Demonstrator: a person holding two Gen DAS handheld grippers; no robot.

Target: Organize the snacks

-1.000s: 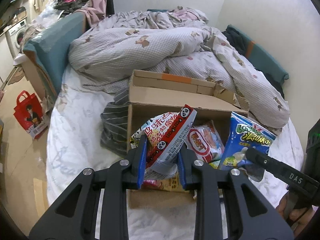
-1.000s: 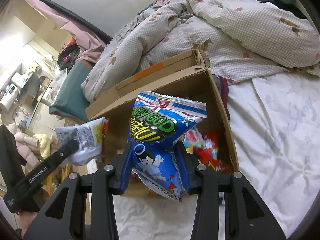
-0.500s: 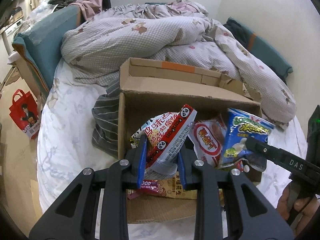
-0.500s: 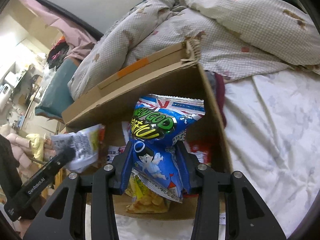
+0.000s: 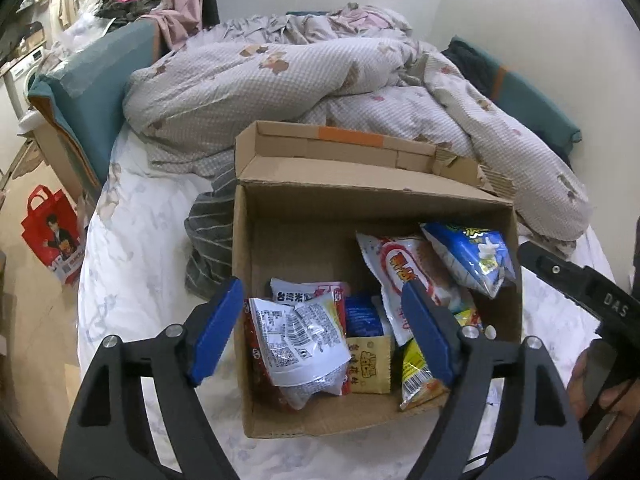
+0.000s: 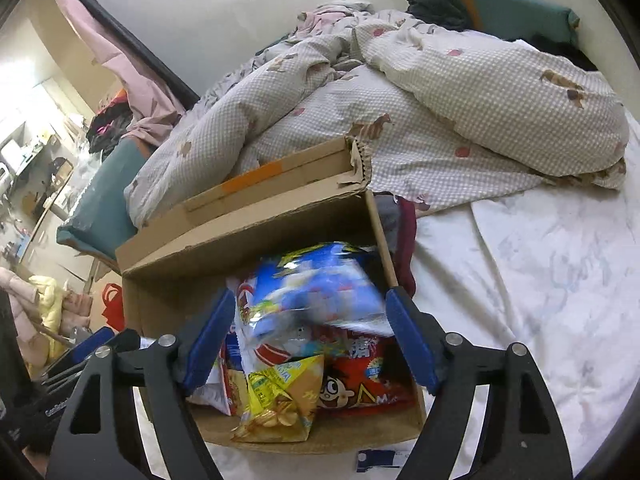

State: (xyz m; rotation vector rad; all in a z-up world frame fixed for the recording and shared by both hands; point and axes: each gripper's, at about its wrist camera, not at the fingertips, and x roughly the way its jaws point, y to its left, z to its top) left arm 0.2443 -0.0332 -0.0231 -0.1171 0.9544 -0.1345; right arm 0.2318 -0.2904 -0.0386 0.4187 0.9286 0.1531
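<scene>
1. Since half a second ago both grippers have let go: the red-and-white packet that the left gripper [image 5: 322, 332] pinched now lies in the cardboard box [image 5: 280, 232], and the blue chip bag that the right gripper [image 6: 310, 338] pinched has dropped away from its fingers.
2. Left gripper — its blue pads [image 5: 216, 330] are spread wide with nothing between them, hanging over the near end of the box.
3. Right gripper — likewise spread; the blue chip bag [image 6: 316, 284] shows blurred between and just beyond its pads, and whether it touches them cannot be told.
4. Nearest in the box, the red-and-white packet [image 5: 300, 340] lies back-side up against the left wall, beside a tan sachet [image 5: 370, 364] and a yellow snack bag [image 5: 416, 372].
5. From the right wrist camera, a yellow bag of chips [image 6: 280, 404] and a red bag with a cartoon face [image 6: 360, 380] sit at the near wall.
6. Farther in, a white bag with a red ring [image 5: 404, 268] leans toward the right wall, with the blue chip bag resting above it in the far right corner.
7. The box stands on a white bedsheet [image 5: 132, 248]; a striped cloth [image 5: 210, 236] lies against its left side.
8. Beyond its open flap, a checked duvet [image 5: 280, 80] is heaped across the bed.
</scene>
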